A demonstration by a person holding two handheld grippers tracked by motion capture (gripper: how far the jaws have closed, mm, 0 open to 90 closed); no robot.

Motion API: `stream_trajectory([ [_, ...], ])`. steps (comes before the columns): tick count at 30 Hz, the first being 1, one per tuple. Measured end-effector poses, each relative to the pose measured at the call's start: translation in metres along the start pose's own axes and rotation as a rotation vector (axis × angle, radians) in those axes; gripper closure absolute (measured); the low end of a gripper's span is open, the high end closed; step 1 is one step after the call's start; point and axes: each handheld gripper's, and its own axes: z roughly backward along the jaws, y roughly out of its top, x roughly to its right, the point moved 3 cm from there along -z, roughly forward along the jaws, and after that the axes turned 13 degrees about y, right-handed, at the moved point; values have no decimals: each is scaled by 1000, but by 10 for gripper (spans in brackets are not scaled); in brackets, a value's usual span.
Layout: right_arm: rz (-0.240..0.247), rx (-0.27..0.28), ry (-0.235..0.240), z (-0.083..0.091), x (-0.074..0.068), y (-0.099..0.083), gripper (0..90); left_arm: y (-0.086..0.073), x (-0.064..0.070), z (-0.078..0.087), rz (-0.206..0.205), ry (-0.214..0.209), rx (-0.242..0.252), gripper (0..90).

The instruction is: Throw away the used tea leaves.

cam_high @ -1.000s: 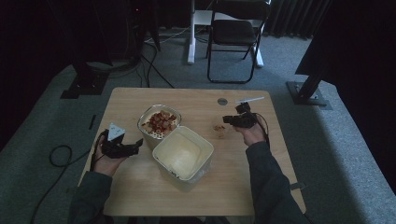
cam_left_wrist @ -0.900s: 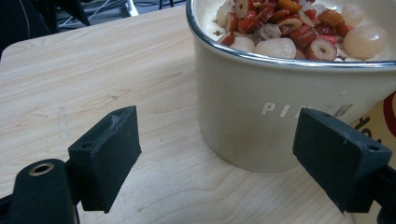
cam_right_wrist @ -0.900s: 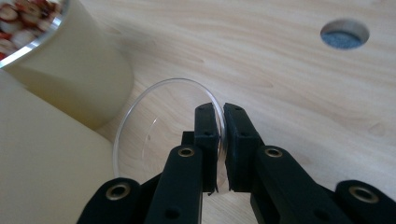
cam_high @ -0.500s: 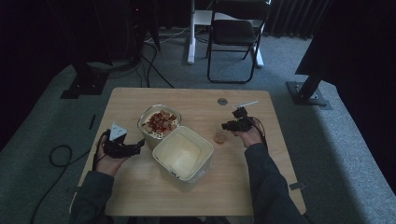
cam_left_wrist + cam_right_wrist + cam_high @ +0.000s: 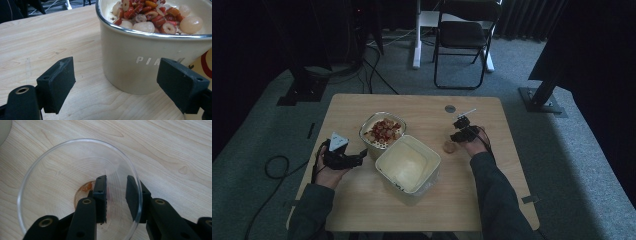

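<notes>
A cream metal-rimmed bowl (image 5: 383, 131) (image 5: 150, 57) heaped with red and pale dried fruit stands left of the table's middle. My left gripper (image 5: 358, 159) (image 5: 117, 75) lies low on the table just short of its wall, jaws wide open and bare. A small clear glass dish (image 5: 448, 146) (image 5: 62, 170) with an orange smear at its bottom sits to the right. Above it, my right gripper (image 5: 458, 134) (image 5: 116, 180) points down, its jaws a narrow gap apart. One jaw is inside the rim and the other is at the rim; I see nothing held between them.
A large cream square container (image 5: 408, 164) stands at the front middle, touching the fruit bowl. A small grey disc (image 5: 450, 108) and a white stick (image 5: 468, 112) lie at the back right. A folding chair (image 5: 462, 35) stands on the carpet beyond the wooden table (image 5: 362, 210).
My right gripper has moved a little left and nearer, down over the glass dish. The left gripper has hardly moved.
</notes>
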Motion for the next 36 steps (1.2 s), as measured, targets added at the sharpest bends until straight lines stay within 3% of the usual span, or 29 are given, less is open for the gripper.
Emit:
stream_trajectory([
  [7,1,-11,-34,1,0,0,738,-1,1,-1,0,-2,-2,152],
  [11,20,-47,-87,2,-1,1,781,-1,3,-1,-3,-4,1,152],
  [14,27,-47,-88,3,-3,3,798,-1,3,-1,-3,-5,3,153],
  [16,25,-45,-93,4,-3,3,763,-1,4,-1,-2,-5,5,154],
  [18,11,-47,-76,5,-3,2,661,-1,3,0,-1,-4,4,154],
  [22,13,-45,-65,10,-4,-1,581,-1,1,0,1,-2,6,154],
  [26,-1,-16,-53,21,-4,-2,576,-1,2,-1,2,-2,4,154],
  [29,-23,-30,-63,24,-1,-4,583,-1,2,0,2,-3,7,155],
  [34,-55,-22,-33,26,5,-8,772,1,3,-1,1,-5,10,157],
  [36,-62,-7,-17,27,4,-7,805,2,3,-1,1,-7,12,157],
])
